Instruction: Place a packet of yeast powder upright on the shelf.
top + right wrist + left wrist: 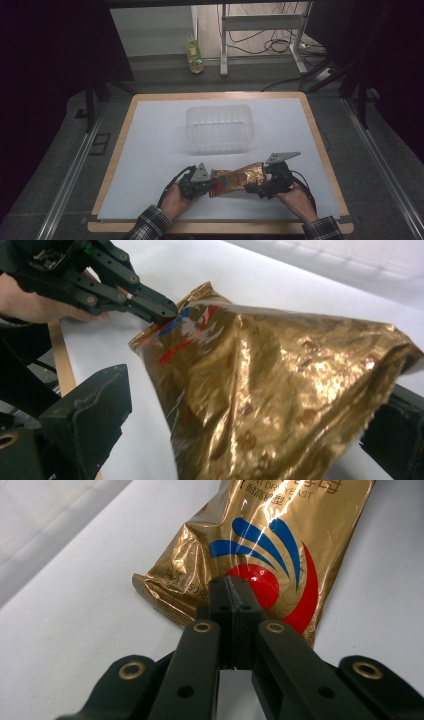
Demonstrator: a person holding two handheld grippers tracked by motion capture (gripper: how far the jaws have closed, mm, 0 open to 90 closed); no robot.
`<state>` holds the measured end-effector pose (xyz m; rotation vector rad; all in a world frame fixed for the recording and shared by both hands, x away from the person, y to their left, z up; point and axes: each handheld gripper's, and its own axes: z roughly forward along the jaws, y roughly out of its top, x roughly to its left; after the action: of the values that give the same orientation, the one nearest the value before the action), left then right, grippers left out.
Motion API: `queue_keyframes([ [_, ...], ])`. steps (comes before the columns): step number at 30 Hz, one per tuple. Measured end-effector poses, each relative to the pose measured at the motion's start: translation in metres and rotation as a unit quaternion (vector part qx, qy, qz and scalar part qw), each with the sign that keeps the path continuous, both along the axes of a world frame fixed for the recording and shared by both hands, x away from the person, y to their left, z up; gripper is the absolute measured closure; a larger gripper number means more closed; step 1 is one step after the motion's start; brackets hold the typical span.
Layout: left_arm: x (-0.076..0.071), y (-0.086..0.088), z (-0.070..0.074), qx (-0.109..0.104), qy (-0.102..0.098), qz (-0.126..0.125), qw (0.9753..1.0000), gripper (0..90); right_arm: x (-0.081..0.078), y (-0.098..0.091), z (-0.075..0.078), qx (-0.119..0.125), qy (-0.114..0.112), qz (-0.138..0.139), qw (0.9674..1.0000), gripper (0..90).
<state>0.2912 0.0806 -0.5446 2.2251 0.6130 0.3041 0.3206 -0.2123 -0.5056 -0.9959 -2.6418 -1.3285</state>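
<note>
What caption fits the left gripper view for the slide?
Left gripper shut on the end of a gold foil pouch lying on the white table.

A wooden table (118, 150) under a white sheet (155, 150) stands on grey floor (45, 165); beyond it, a white metal frame (260, 22), loose cables (272, 45), dark curtains (45, 45)

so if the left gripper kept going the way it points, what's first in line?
The gold foil packet: the left gripper is already shut on its near edge. Beyond it along the packet sits the right gripper, though depth is unclear.
</note>
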Motion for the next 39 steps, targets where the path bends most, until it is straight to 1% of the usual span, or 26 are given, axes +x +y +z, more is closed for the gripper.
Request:
queue_keyframes([
  [1,0.000,0.000,0.000,-0.001,0.002,0.000,1.0000,89.7,0.003,0.003,0.000,-0.001,0.006,0.000,1.0000,2.8],
  [5,0.001,0.000,0.000,-0.002,0.003,0.000,1.0000,89.7,0.007,0.007,-0.001,-0.001,0.015,-0.001,0.9999,2.7],
  [6,0.000,0.000,0.000,-0.008,0.005,0.003,1.0000,89.7,0.008,0.008,-0.001,-0.001,0.017,-0.002,0.9999,2.8],
  [7,0.001,0.000,0.000,-0.005,0.004,0.001,1.0000,89.7,0.009,0.009,0.000,-0.004,0.027,-0.008,0.9996,2.8],
  [8,0.000,0.000,-0.001,-0.009,0.005,0.003,0.9999,89.7,0.010,0.009,0.001,-0.003,0.030,-0.010,0.9995,3.0],
  [9,0.000,0.000,-0.001,-0.009,0.005,0.003,0.9999,89.6,0.010,0.010,0.002,-0.001,0.033,-0.012,0.9994,5.5],
  [12,0.000,0.000,0.000,-0.009,0.006,0.003,0.9999,89.6,0.009,0.009,0.005,-0.002,0.034,-0.022,0.9992,21.6],
  [13,0.001,0.000,0.000,-0.011,0.008,0.004,0.9999,89.5,0.009,0.009,0.006,-0.001,0.039,-0.025,0.9990,28.6],
  [15,0.001,0.000,0.000,-0.011,0.008,0.004,0.9999,89.4,0.010,0.007,0.007,0.005,0.049,-0.023,0.9985,37.7],
  [16,0.001,0.000,0.000,-0.011,0.007,0.004,0.9999,89.3,0.011,0.006,0.008,0.007,0.049,-0.024,0.9985,41.6],
  [17,0.001,0.000,0.000,-0.011,0.007,0.004,0.9999,89.3,0.011,0.006,0.008,0.007,0.049,-0.024,0.9985,41.6],
  [18,0.001,0.001,0.000,-0.007,0.006,0.003,0.9999,88.1,0.012,0.004,0.010,0.019,0.062,-0.031,0.9974,48.3],
  [19,0.001,0.001,0.000,-0.007,0.006,0.003,0.9999,87.5,0.012,0.004,0.010,0.019,0.062,-0.031,0.9974,48.3],
  [21,0.001,0.002,0.000,-0.011,0.008,0.006,0.9999,86.0,0.013,0.002,0.013,0.021,0.067,-0.029,0.9971,57.3],
  [23,0.001,0.002,0.000,-0.011,0.007,0.007,0.9999,83.2,0.012,0.002,0.014,0.015,0.072,-0.031,0.9968,60.5],
  [25,0.001,0.003,0.000,-0.013,0.008,0.010,0.9998,82.7,0.012,0.002,0.014,0.013,0.072,-0.030,0.9969,61.5],
  [26,0.001,0.004,0.000,-0.017,0.005,0.011,0.9998,80.1,0.011,0.002,0.015,0.009,0.074,-0.032,0.9967,64.1],
  [28,0.001,0.004,0.001,-0.020,0.006,0.012,0.9997,76.4,0.010,0.003,0.016,0.005,0.078,-0.036,0.9963,65.8],
  [29,0.001,0.005,0.001,-0.021,0.006,0.011,0.9997,76.4,0.010,0.003,0.016,0.005,0.078,-0.036,0.9963,65.8],
  [30,0.000,0.005,0.001,-0.026,0.003,0.011,0.9996,72.0,0.010,0.002,0.018,0.007,0.077,-0.035,0.9964,67.2],
  [31,0.000,0.006,0.001,-0.024,0.002,0.010,0.9996,72.0,0.010,0.002,0.018,0.007,0.077,-0.035,0.9964,67.2],
  [32,-0.001,0.008,0.002,-0.028,0.002,0.008,0.9996,66.2,0.010,0.001,0.019,0.009,0.077,-0.032,0.9964,68.5],
  [34,-0.002,0.008,0.002,-0.028,0.002,0.009,0.9996,62.3,0.009,0.000,0.020,0.012,0.077,-0.032,0.9964,69.5],
  [36,-0.004,0.008,0.003,-0.023,-0.002,0.011,0.9997,61.2,0.009,0.000,0.020,0.014,0.078,-0.031,0.9964,69.9],
  [37,-0.004,0.008,0.003,-0.017,-0.004,0.013,0.9998,58.8,0.009,0.000,0.021,0.016,0.080,-0.031,0.9962,70.3],
  [39,-0.004,0.009,0.003,-0.014,-0.001,0.013,0.9998,56.0,0.009,0.000,0.023,0.019,0.078,-0.030,0.9963,70.7],
])
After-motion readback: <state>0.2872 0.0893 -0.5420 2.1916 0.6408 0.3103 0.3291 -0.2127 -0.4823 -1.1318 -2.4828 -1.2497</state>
